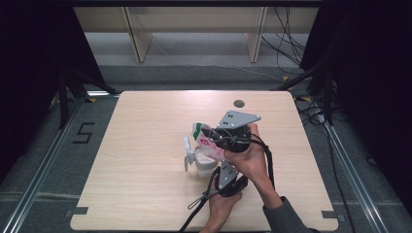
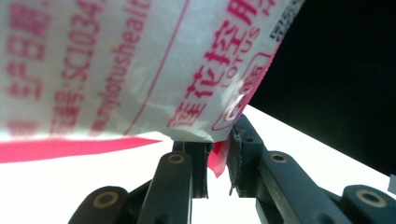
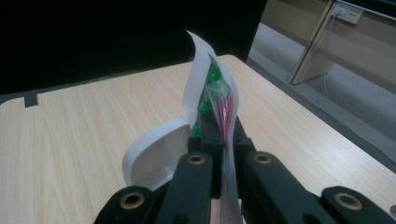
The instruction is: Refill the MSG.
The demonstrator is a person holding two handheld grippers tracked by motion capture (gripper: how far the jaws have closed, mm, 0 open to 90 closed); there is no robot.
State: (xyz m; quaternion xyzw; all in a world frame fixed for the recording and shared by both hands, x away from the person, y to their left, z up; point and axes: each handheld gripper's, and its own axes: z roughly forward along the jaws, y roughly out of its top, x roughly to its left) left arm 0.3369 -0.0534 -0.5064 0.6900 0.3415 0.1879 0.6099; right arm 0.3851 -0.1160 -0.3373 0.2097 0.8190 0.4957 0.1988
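A white packet (image 1: 206, 141) with red print and a green end hangs over a white cup (image 1: 203, 167) whose flip lid (image 1: 187, 151) stands up at the left. My right gripper (image 1: 214, 138) is shut on the packet; in the right gripper view the packet (image 3: 210, 88) rises edge-on from between the jaws of the right gripper (image 3: 224, 135), beside the lid (image 3: 154, 149). My left gripper (image 1: 217, 167) comes in from below. In the left gripper view the left gripper (image 2: 217, 149) pinches a red corner under the packet (image 2: 116, 65).
The wooden table (image 1: 145, 126) has a round cable hole (image 1: 238, 103) near its far edge. Cables trail from both grippers toward the near edge. Dark curtains flank the table, and desk legs and floor cables lie beyond it.
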